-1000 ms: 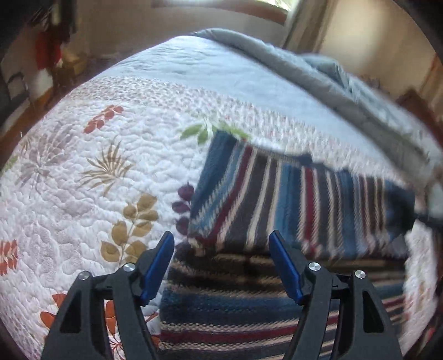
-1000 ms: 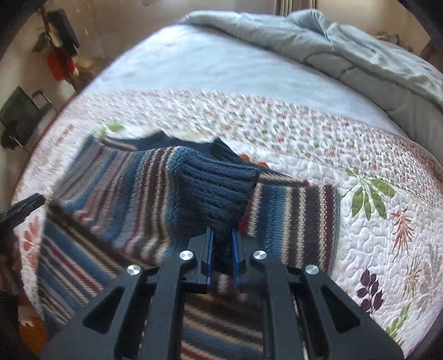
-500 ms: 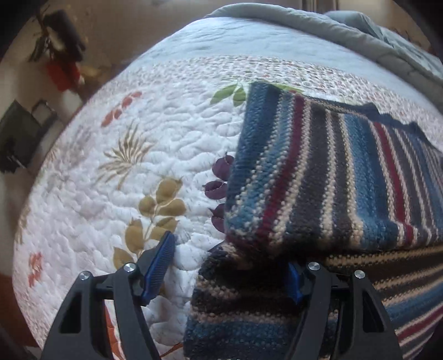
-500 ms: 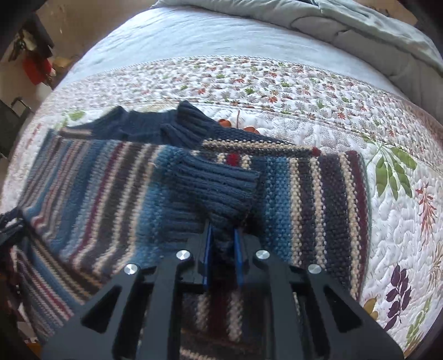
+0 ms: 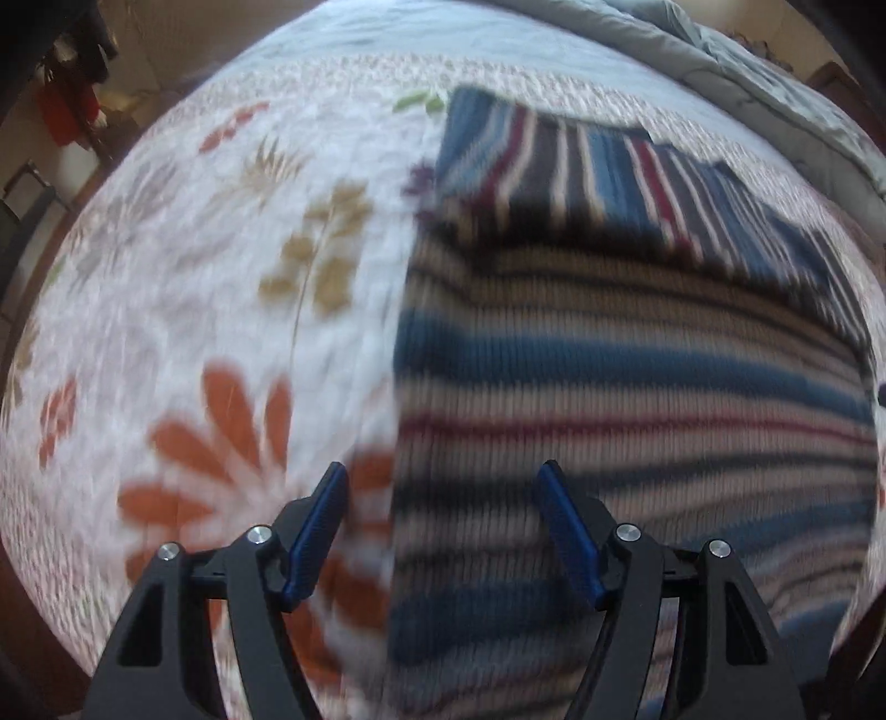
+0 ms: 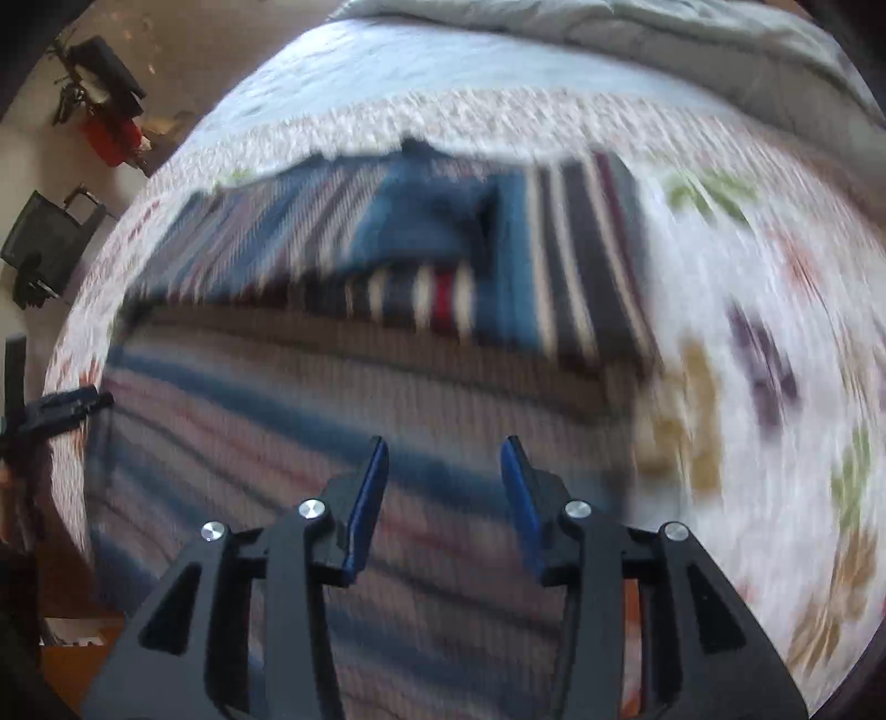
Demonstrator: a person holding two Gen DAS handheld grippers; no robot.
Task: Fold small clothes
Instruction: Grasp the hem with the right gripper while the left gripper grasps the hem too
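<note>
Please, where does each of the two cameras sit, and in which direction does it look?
Left wrist: sits on the left gripper, looks steeply down at the striped sweater's left edge on the floral quilt; only its open gripper shows.
Right wrist: sits on the right gripper, looks down over the sweater's folded sleeves; its gripper shows, jaws just opened, nothing between.
Shared: sweater, quilt, grey duvet.

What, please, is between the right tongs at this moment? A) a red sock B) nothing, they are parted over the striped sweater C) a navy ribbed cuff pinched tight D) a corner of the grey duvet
B: the right tongs have just been opening and now hang parted and empty above the striped sweater, whose navy cuff lies folded on it.
</note>
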